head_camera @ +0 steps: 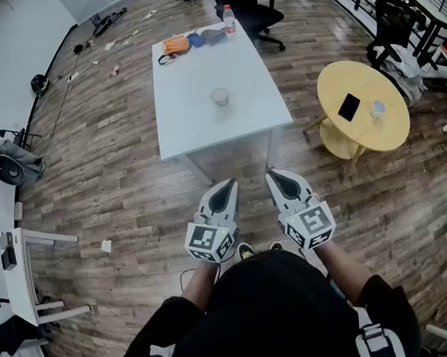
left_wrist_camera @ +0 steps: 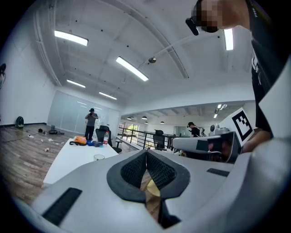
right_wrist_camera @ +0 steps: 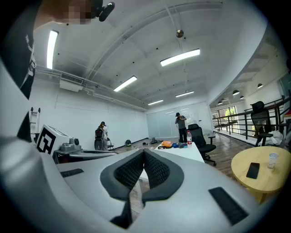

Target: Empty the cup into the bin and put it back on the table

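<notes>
Well ahead of the left hand-held gripper (head_camera: 226, 186) and the right hand-held gripper (head_camera: 274, 175) — both clenched empty, level, seemingly awaiting the approach — the cup (head_camera: 219, 96) stood untouched on the white counter (head_camera: 191, 118).

Quick count from up here: two tools, the left tool (head_camera: 225, 186) and the right tool (head_camera: 273, 176). Two tables, a white table (head_camera: 195, 122) and a round yellow table (head_camera: 360, 135). Two cups, a clear cup (head_camera: 219, 97) on the white one and a second cup (head_camera: 378, 109) on the round one. One bottle (head_camera: 229, 19), one orange pouch (head_camera: 176, 44) and one grey-blue pouch (head_camera: 211, 36), all at the white table's far end. One black phone (head_camera: 349, 107) on the round one. Two black office chairs, a near chair (head_camera: 251, 8) behind the white table and a side chair (head_camera: 392, 15) by the railing. The right gripper view shows two people standing far back, a person by the glass wall (right_wrist_camera: 181, 127) and a person on the left (right_wrist_camera: 102, 134)
</notes>
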Action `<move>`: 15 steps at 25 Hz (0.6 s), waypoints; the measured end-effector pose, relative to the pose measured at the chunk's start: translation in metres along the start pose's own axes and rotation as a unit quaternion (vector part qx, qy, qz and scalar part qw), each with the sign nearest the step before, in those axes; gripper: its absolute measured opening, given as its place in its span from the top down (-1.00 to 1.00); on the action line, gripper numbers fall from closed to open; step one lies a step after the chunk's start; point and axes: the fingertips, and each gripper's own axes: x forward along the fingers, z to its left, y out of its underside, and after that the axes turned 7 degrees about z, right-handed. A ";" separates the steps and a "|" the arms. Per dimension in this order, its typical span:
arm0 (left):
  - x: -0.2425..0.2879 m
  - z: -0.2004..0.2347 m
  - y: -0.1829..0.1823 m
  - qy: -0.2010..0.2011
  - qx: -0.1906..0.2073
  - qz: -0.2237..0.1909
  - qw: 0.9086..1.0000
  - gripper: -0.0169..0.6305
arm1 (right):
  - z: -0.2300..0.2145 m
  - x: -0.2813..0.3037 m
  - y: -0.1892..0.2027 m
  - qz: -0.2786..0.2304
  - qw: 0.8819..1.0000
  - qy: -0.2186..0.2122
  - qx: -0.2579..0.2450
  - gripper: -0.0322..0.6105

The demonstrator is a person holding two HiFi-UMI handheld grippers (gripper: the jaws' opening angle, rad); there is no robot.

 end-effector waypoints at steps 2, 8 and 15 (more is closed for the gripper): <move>-0.001 0.004 0.000 0.002 0.002 0.001 1.000 0.88 | 0.002 0.004 0.001 0.002 1.000 0.003 0.001 0.86; -0.009 0.020 0.005 0.010 0.001 0.003 1.000 0.88 | 0.012 0.020 0.007 0.012 1.000 0.010 0.002 0.86; -0.020 0.046 0.007 0.010 -0.004 0.000 1.000 0.88 | 0.021 0.040 0.007 0.008 1.000 0.005 0.015 0.86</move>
